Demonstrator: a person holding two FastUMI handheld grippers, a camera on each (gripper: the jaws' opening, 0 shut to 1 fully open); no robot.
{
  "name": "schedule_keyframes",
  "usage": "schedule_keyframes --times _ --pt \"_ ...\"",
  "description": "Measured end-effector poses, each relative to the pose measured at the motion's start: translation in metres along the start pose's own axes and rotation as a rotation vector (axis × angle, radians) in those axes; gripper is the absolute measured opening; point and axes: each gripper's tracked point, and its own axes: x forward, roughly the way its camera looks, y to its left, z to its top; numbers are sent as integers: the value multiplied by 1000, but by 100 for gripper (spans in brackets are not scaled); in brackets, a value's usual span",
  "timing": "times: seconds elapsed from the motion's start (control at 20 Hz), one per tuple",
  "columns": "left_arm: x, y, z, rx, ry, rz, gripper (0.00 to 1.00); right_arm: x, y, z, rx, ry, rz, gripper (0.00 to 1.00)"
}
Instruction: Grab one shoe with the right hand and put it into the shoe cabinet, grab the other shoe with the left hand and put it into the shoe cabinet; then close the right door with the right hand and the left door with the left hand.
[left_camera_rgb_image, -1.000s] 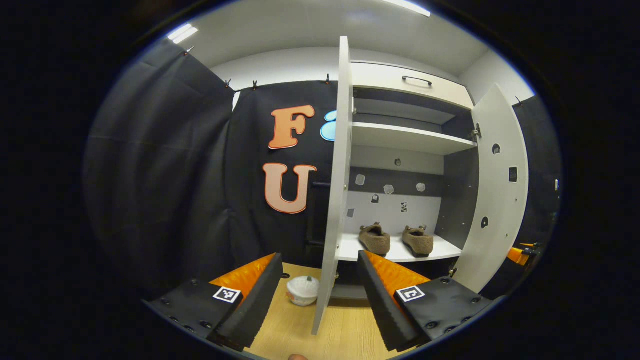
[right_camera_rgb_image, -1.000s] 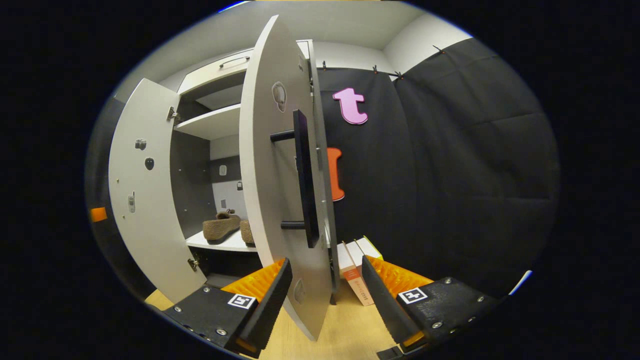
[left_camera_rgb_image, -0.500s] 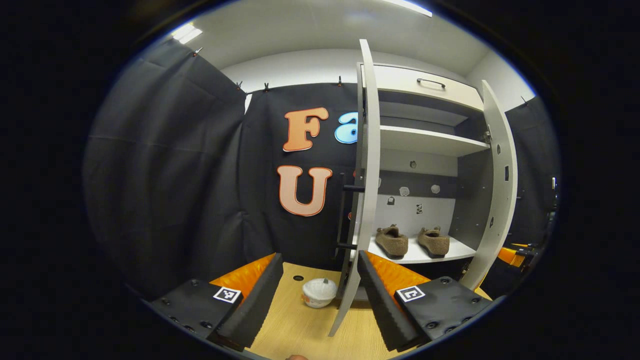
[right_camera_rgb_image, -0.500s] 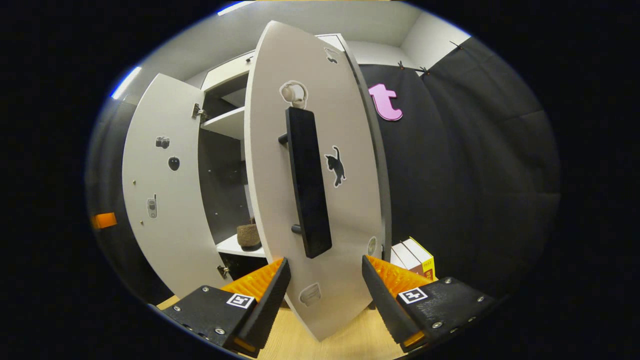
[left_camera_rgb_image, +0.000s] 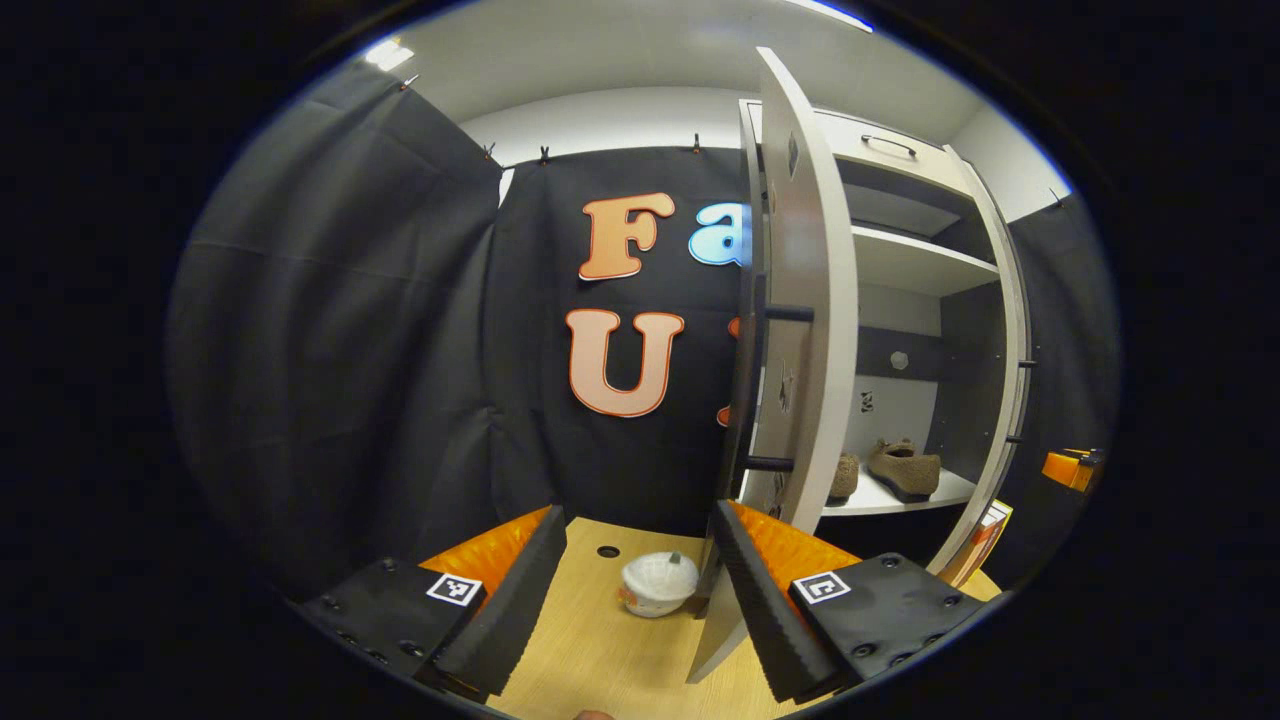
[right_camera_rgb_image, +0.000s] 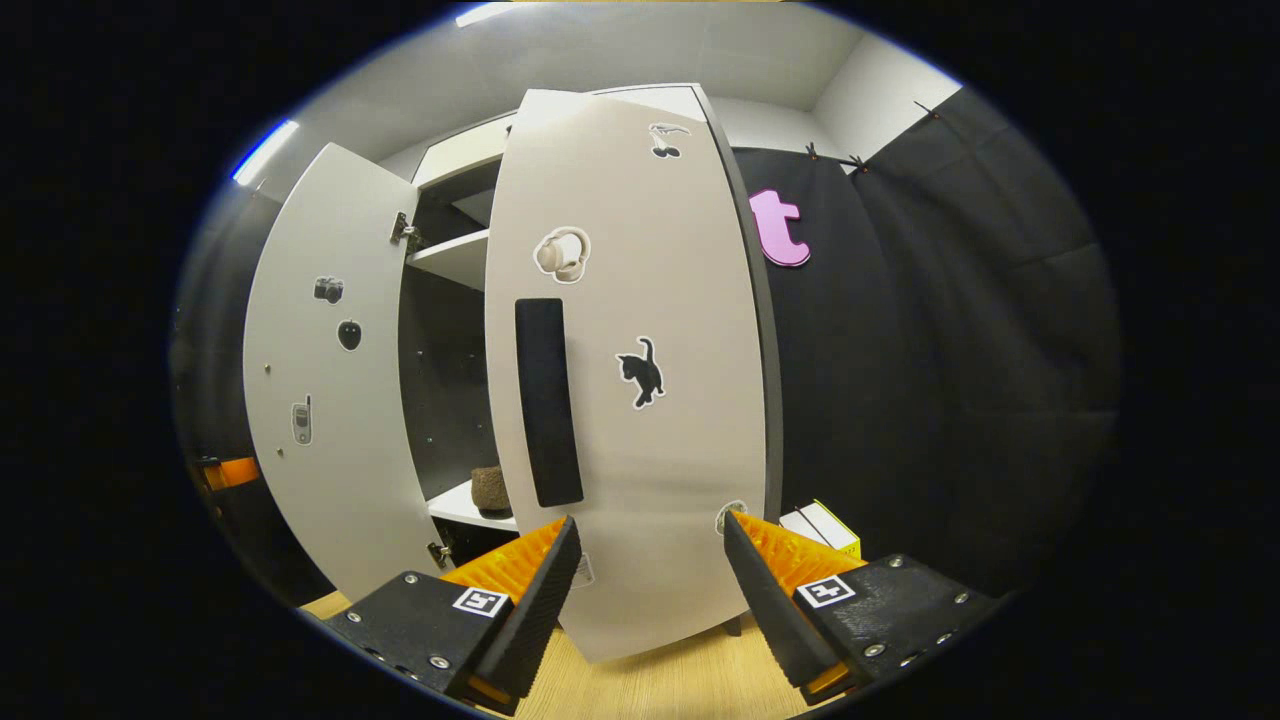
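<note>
Right gripper (right_camera_rgb_image: 645, 590) stood with its fingers spread wide and nothing between them, directly before the outer face of the right door (right_camera_rgb_image: 640, 440). That door lay at 12 o'clock from the gripper, close ahead, part-way shut. Its black handle (right_camera_rgb_image: 547, 400) ran vertically at about 11 o'clock; contact between a fingertip and the panel could not be confirmed. A press forward along the finger axis would probably finish the closure.

Both shoes (left_camera_rgb_image: 905, 468) sat on the lower shelf (left_camera_rgb_image: 900, 497) of the shoe cabinet (left_camera_rgb_image: 900, 270).

Left gripper (left_camera_rgb_image: 635, 590) was likewise spread wide and empty, low over the wooden floor (left_camera_rgb_image: 610, 660). The left door (left_camera_rgb_image: 805, 330) stood edge-on at 1 o'clock, wide open, its handle (left_camera_rgb_image: 750, 390) on the outer face. A small white pot (left_camera_rgb_image: 657, 583) rested on the floor at 12 o'clock.
</note>
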Motion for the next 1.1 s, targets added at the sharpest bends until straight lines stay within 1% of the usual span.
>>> schedule_keyframes --times 0.1,0.15,0.2,0.25,0.3,0.35,0.4,0.5,0.6,0.65,0.75,0.8,0.9,1.0,1.05,1.1 --pt "11 0 -7 -12 12 -13 95 -1 -1 -1 -2 2 -3 89" --pt "17 1 -8 -8 16 -14 97 -1 -2 -1 -4 3 -6 89" --pt "22 1 -10 -3 22 -19 95 -2 -3 0 -7 2 -8 89" --pt "24 -1 -12 -1 28 -26 97 -2 -4 0 -10 1 -11 89" --pt "26 -3 -13 0 32 -34 95 -2 -4 0 -12 -1 -14 89" --pt "28 -6 -13 2 34 -45 95 -2 -5 2 -12 -3 -16 89" --pt "29 -7 -16 5 36 -54 97 -3 -6 2 -11 -6 -17 89" --pt "31 -13 -20 18 42 -66 97 -4 -7 4 -13 -12 -19 89" --pt "33 -16 -20 43 36 -59 96 -5 -9 6 -13 -19 -20 89" --pt "32 -18 -19 43 36 -58 94 -5 -10 6 -10 -22 -20 89" --pt "32 -22 -20 45 37 -67 94 -6 -12 7 -5 -25 -25 89" --pt "32 -26 -20 48 38 -77 99 -7 -13 8 -2 -27 -26 89" --pt "31 -38 -22 46 48 -105 93 -7 -13 10 1 -33 -26 89" --pt "30 -54 -24 35 59 -147 93 -8 -13 9 3 -35 -23 89" --pt "30 -63 -25 29 63 -169 96 -9 -14 9 2 -36 -24 89" --pt "31 -71 -26 24 65 -189 94 -9 -15 9 0 -37 -25 89"
